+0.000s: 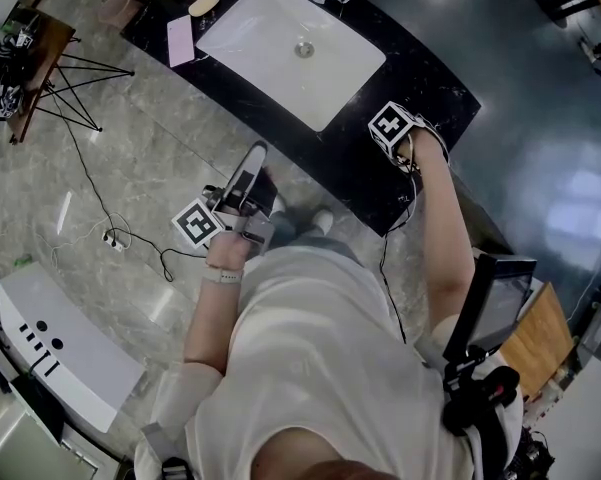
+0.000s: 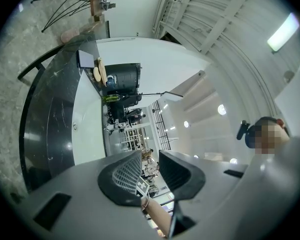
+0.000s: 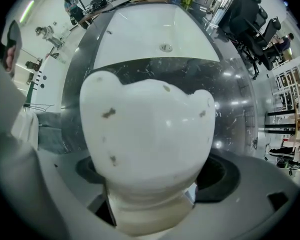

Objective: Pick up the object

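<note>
Object (image 3: 147, 129) — one, white, rounded — sits between the right tongs (image 3: 152, 176), jaws spread.

White shirt (image 1: 310, 358), wristband (image 1: 223, 275), grey left gripper (image 1: 256, 153)

Head view: from above the person, facing steeply down. It is far enough off to take in the whole sink basin (image 1: 270, 28), the black counter (image 1: 430, 88) around it and the floor on the person's side of the basin.
Left gripper view: rides on the left gripper (image 2: 150, 156), out from the basin's floor side, roughly level and rolled sideways. The basin is well off, running up the left.
Right gripper view: rides on the right gripper (image 3: 154, 171), looking down at the counter just beside the basin. A white object (image 3: 145, 134) fills the middle, very near the lens.
Shared: all three views show the basin and the counter.
</note>
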